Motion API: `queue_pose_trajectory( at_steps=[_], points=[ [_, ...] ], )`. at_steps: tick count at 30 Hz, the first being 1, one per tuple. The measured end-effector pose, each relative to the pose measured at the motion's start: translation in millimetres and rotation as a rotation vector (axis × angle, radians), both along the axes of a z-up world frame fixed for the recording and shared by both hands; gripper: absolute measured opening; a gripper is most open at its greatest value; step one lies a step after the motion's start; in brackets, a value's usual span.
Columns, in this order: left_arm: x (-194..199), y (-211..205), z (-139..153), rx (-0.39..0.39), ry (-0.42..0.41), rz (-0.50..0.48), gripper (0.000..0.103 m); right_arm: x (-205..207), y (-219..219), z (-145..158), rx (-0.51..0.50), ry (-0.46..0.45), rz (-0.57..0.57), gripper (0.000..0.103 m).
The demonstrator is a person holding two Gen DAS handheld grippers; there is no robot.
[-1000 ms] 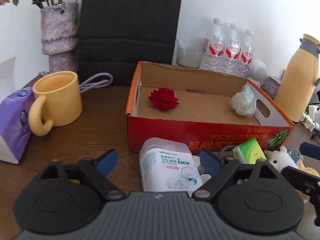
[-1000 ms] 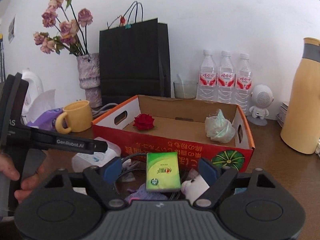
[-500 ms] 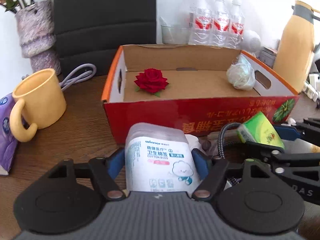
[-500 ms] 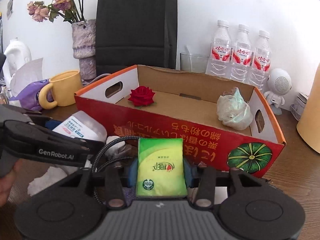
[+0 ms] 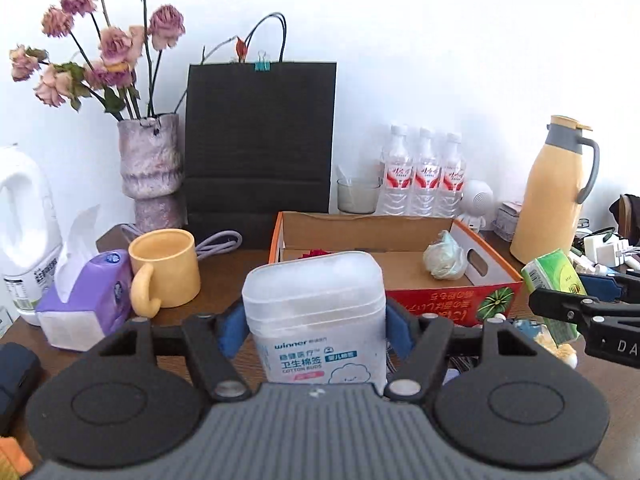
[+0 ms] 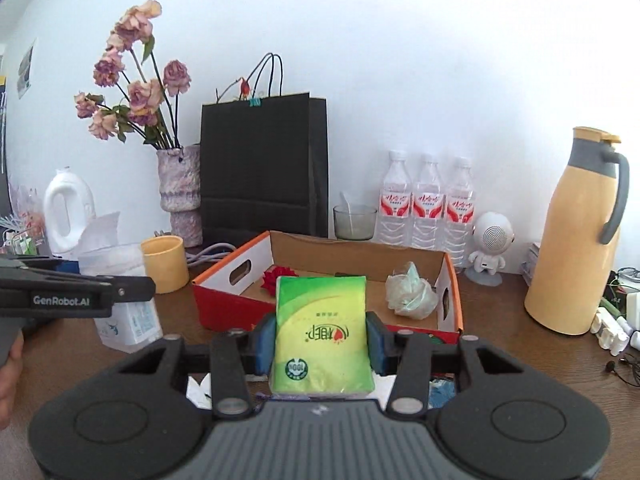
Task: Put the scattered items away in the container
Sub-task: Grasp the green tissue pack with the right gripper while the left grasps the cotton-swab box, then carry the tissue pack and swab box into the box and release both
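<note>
My left gripper (image 5: 314, 330) is shut on a clear cotton bud box (image 5: 316, 320) and holds it above the table, in front of the red cardboard box (image 5: 452, 304). My right gripper (image 6: 320, 338) is shut on a green tissue pack (image 6: 322, 336), lifted before the same box (image 6: 224, 304). Inside the box lie a red rose (image 6: 276, 276) and a crumpled pale green wad (image 6: 410, 294). The tissue pack also shows at the right of the left wrist view (image 5: 556, 280). A small white plush toy (image 5: 560, 350) and other bits lie on the table below the grippers.
A yellow mug (image 5: 166, 270), a purple tissue pack (image 5: 86, 300) and a white jug (image 5: 24, 232) stand left. A vase (image 5: 150, 172), black bag (image 5: 260, 148), three water bottles (image 5: 424, 176) and a yellow thermos (image 5: 556, 192) line the back and right.
Both grippers have risen from the table with their items held. One second ago both were open around the cotton bud box and the tissue pack; they then shut on them.
</note>
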State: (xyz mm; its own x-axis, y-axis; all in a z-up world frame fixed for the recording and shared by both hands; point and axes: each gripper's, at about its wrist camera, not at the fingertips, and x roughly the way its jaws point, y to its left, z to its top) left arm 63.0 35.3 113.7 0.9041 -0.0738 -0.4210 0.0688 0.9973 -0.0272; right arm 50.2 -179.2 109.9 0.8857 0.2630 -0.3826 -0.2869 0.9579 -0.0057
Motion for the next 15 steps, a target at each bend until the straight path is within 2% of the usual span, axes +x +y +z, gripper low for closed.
queue_pose_trajectory(
  at_steps=[2,6,10,15],
  points=[
    [-29,-5,0,-0.015,-0.015,-0.022,0.070,-25,-4,3,0.015,-0.017,-0.020,0.044],
    [-81,-19,-13,-0.055,0.017,-0.063,0.070,-73,-13,-4,0.053,-0.027,-0.056,0.044],
    [-126,-28,-26,-0.052,0.033,-0.085,0.070,-118,-19,-18,0.064,-0.014,-0.083,0.044],
    [-164,-38,-32,-0.022,-0.009,-0.115,0.070,-160,-22,-34,0.072,-0.008,-0.093,0.044]
  ],
)
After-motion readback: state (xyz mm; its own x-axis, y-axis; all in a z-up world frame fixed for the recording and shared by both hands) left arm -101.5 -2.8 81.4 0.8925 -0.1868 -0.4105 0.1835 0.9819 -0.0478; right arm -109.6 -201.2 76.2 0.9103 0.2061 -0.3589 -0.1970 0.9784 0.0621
